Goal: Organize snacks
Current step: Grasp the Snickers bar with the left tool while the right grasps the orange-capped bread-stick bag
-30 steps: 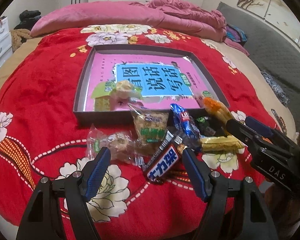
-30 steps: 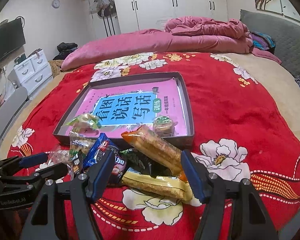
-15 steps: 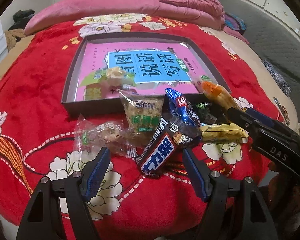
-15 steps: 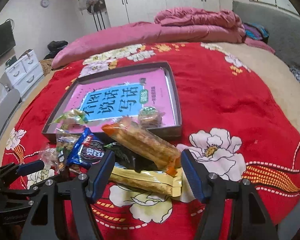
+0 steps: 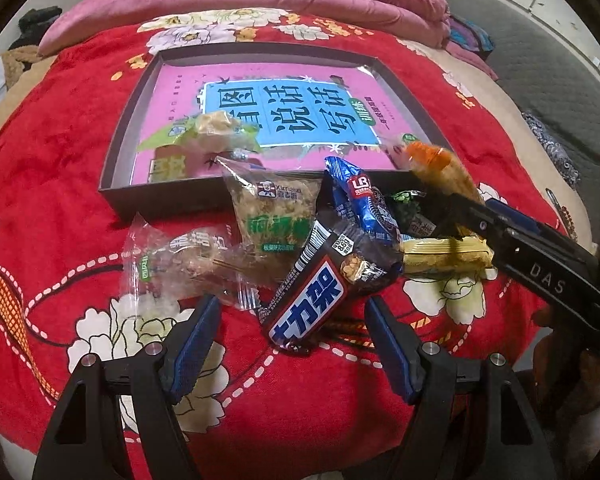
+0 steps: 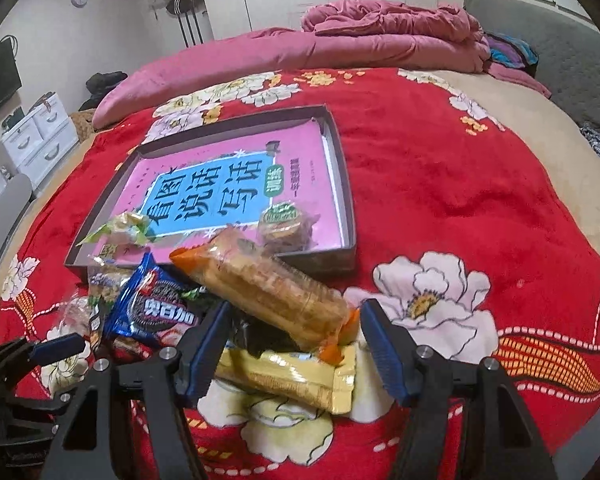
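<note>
Several snacks lie heaped on the red floral blanket just near of a shallow dark tray, and we can make out only part of most of them. Our left gripper stands open with the near end of a dark chocolate bar between its blue pads, not pressed by either. Our right gripper is closing around the near end of a long cracker pack, which rests tilted on a yellow bar; whether the pads touch it yet we cannot tell. A blue cookie pack lies left of the crackers, half covering a dark green wrapper too buried to read. Inside the tray, on a pink book, sit a green-wrapped sweet and a round cookie. A clear bag is blurred by glare at the left.
</note>
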